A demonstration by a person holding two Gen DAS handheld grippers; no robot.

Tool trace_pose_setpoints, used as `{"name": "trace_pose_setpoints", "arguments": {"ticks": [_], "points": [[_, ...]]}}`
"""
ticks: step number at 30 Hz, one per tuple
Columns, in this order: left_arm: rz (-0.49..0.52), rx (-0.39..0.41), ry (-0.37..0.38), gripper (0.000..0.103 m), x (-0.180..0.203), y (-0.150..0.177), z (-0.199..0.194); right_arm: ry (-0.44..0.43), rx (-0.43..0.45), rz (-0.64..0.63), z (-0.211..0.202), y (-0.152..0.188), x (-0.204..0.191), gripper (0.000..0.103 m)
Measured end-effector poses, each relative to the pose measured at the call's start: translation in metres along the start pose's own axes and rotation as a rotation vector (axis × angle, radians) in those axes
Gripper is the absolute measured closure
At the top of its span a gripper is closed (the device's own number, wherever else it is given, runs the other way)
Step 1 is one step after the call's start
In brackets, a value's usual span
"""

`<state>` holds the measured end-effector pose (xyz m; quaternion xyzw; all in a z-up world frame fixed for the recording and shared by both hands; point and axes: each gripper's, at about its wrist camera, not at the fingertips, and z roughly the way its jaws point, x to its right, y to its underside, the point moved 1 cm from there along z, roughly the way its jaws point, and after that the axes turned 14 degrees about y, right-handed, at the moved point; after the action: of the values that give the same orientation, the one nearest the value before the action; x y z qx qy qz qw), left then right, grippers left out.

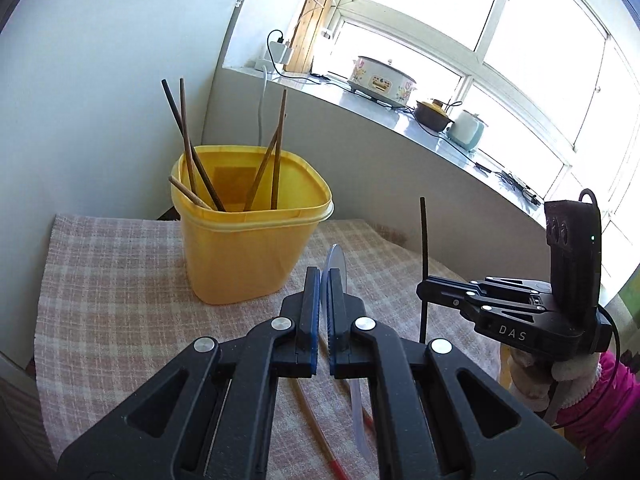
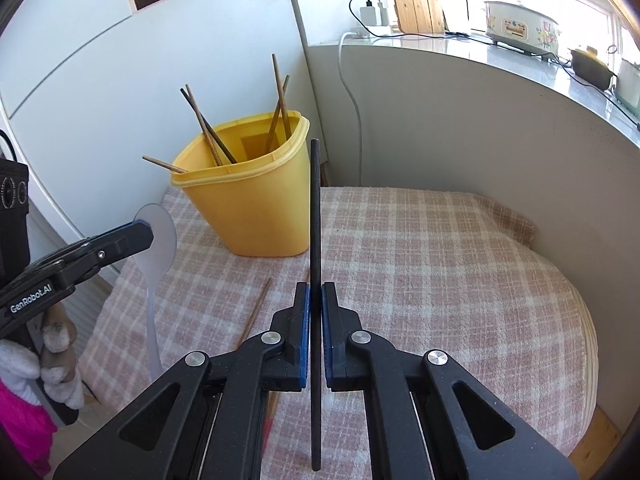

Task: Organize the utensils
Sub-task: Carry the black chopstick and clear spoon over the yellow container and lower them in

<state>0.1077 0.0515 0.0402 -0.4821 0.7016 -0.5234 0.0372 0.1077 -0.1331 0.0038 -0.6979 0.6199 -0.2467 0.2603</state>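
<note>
A yellow plastic tub stands on the checked cloth with several brown chopsticks leaning in it. My left gripper is shut on a clear plastic spoon; its bowl sticks up above the fingers and its handle hangs below. My right gripper is shut on a black chopstick held upright, to the right of the tub. Both grippers hover above the cloth in front of the tub. One brown chopstick lies on the cloth beneath them.
The pink checked cloth covers a round table against a grey wall. A white panel rises behind the tub. The windowsill holds cookers and cables. A hand in a pink sleeve holds the right gripper.
</note>
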Motion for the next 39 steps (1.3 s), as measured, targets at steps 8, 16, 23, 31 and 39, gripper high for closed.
{"name": "trace_pose_setpoints", "arguments": {"ticks": [8,16,23,31,39], "points": [[0.025,0.084,-0.02,0.103,-0.004,-0.033,-0.014,0.025,0.113,-0.022,-0.014,-0.012,-0.01,0.099],[0.037,0.158,-0.048,0.103,-0.016,-0.064,-0.023,0.013,0.164,0.0,-0.018,-0.031,-0.007,0.099],[0.018,0.226,-0.076,0.103,-0.033,-0.091,-0.022,0.006,0.236,0.034,-0.029,-0.05,0.0,0.099],[0.023,0.275,-0.161,0.103,-0.052,-0.116,-0.01,-0.049,0.284,0.072,-0.045,-0.075,0.007,0.099],[0.06,0.298,-0.235,0.103,-0.059,-0.133,0.003,-0.112,0.317,0.113,-0.062,-0.102,0.012,0.099]]}}
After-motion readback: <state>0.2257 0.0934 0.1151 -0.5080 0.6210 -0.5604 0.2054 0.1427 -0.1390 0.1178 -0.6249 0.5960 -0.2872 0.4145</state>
